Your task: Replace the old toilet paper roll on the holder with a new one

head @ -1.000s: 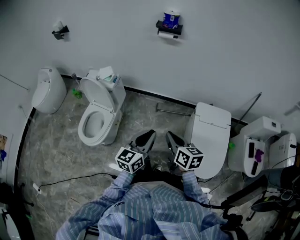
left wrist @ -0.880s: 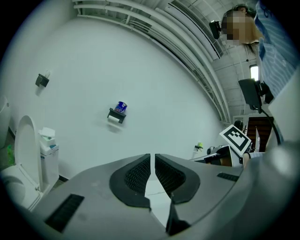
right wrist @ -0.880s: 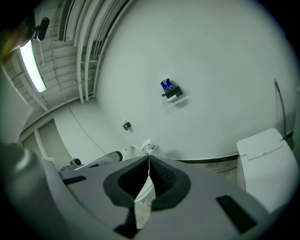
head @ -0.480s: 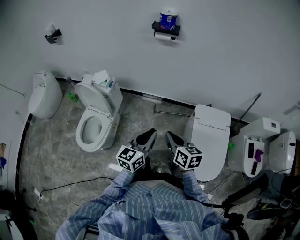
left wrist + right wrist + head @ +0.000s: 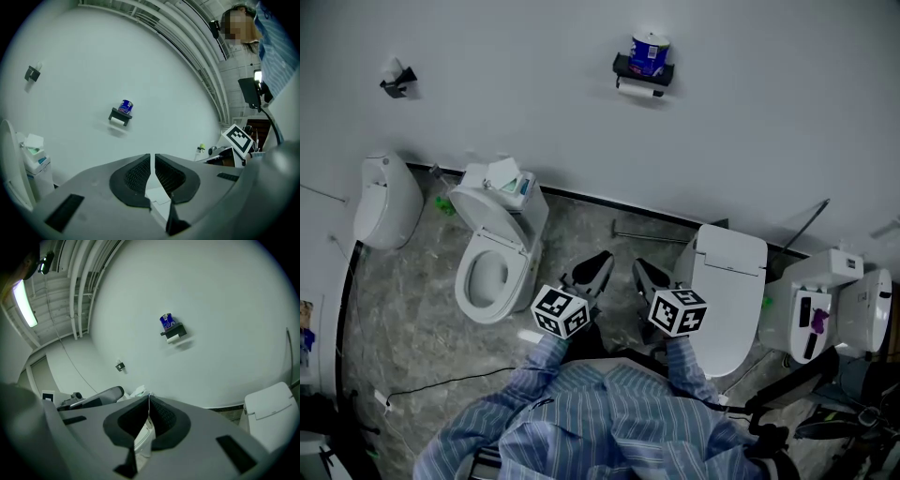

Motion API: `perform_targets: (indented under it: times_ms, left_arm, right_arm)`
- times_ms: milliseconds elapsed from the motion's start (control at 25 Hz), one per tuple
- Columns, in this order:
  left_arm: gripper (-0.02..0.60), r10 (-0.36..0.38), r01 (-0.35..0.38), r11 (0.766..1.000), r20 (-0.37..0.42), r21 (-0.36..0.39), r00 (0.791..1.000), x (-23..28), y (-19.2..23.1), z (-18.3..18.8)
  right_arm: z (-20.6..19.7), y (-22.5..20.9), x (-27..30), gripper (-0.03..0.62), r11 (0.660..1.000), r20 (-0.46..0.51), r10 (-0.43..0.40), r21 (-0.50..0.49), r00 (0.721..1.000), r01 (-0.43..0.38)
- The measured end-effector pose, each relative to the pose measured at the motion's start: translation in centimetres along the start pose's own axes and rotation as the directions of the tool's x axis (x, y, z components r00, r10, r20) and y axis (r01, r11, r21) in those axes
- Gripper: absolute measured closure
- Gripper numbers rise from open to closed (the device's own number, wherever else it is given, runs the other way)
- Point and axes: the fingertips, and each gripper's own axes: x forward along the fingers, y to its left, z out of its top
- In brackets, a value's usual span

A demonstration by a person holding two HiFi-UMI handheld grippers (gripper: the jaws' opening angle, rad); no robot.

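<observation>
A black wall holder (image 5: 643,73) carries a blue-wrapped new roll (image 5: 649,52) on its top and a white old roll (image 5: 637,90) underneath. It also shows far ahead in the left gripper view as holder (image 5: 120,115) with the blue roll (image 5: 125,106), and in the right gripper view as holder (image 5: 172,332) with the blue roll (image 5: 166,321). My left gripper (image 5: 602,262) and right gripper (image 5: 639,270) are held side by side before my chest, well short of the wall. Both are shut and empty, as seen at the left gripper (image 5: 153,155) and the right gripper (image 5: 149,397).
A toilet with its lid up (image 5: 495,262) stands at the left, with a urinal (image 5: 384,197) beyond it. A closed toilet (image 5: 727,281) and another unit (image 5: 830,300) stand at the right. A second small holder (image 5: 397,82) hangs on the wall. A cable (image 5: 441,380) lies on the floor.
The toilets and floor have slid down the head view as I move toward the wall. Both grippers stay shut and keep their place in front of my body.
</observation>
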Motion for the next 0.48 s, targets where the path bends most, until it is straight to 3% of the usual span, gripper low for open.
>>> perform_targets:
  times_ms: [240, 480]
  left_arm:
    - [0.552, -0.042, 0.042, 0.999, 0.003, -0.006, 0.999, 1.7, 4.6, 2.6]
    - [0.552, -0.08, 0.08, 0.997, -0.043, -0.005, 0.996, 2.4, 9.1, 3.5]
  right_arm:
    - [2.5, 0.2, 4.8, 0.588, 1.0, 0.013, -0.013, 0.011, 1.0, 0.013]
    - [3.4, 1.1, 9.5, 0.588, 0.999, 0.027, -0.034, 0.032, 0.999, 0.033]
